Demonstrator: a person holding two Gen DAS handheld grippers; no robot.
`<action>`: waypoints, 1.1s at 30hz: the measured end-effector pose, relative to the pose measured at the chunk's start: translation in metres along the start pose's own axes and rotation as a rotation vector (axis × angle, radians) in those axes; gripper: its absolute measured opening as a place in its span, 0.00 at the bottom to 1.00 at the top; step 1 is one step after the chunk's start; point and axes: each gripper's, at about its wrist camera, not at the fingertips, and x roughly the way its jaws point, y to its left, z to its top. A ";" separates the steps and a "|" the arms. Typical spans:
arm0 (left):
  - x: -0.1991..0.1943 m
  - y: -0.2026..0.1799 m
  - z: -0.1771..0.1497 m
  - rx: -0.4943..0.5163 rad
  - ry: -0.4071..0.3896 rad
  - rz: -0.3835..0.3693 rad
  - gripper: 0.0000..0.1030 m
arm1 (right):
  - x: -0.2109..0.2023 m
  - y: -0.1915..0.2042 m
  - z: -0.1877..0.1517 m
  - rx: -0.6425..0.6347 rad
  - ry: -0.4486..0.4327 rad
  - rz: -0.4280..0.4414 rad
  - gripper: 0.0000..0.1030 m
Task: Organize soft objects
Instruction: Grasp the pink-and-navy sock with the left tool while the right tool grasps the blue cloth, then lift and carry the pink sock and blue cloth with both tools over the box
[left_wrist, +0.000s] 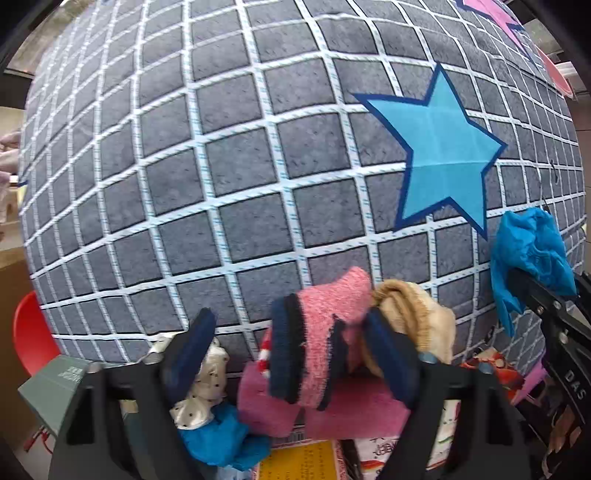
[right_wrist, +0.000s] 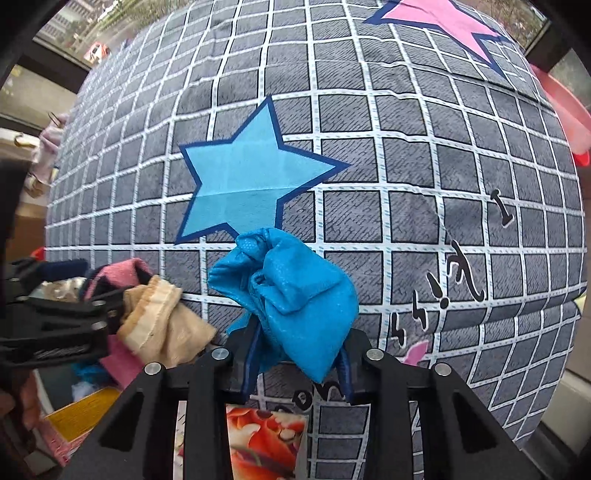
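my right gripper (right_wrist: 295, 369) pinches the blue cloth (right_wrist: 291, 306) just below the blue star (right_wrist: 247, 184), while my left gripper (left_wrist: 295, 354), wide open, sits around the pink sock (left_wrist: 325, 332).

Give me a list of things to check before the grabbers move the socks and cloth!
1. Right gripper shut on blue cloth: ok.
2. Left gripper holding pink sock: not ok, jaws wide, sock only draped over one finger.
3. Beige sock free of the left fingers: cannot tell.
4. Grippers apart: ok.
5. Drop spot for the cloth: cannot tell, only the checked sheet shows ahead.
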 end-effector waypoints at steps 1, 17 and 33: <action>0.001 -0.002 0.001 -0.002 0.008 -0.012 0.71 | -0.004 0.002 0.001 0.007 -0.001 0.008 0.34; -0.026 -0.025 0.008 -0.102 -0.210 -0.111 0.22 | -0.042 -0.016 -0.012 0.070 -0.056 0.111 0.34; -0.096 -0.056 -0.063 -0.043 -0.433 -0.157 0.22 | -0.072 0.018 -0.033 0.029 -0.085 0.165 0.35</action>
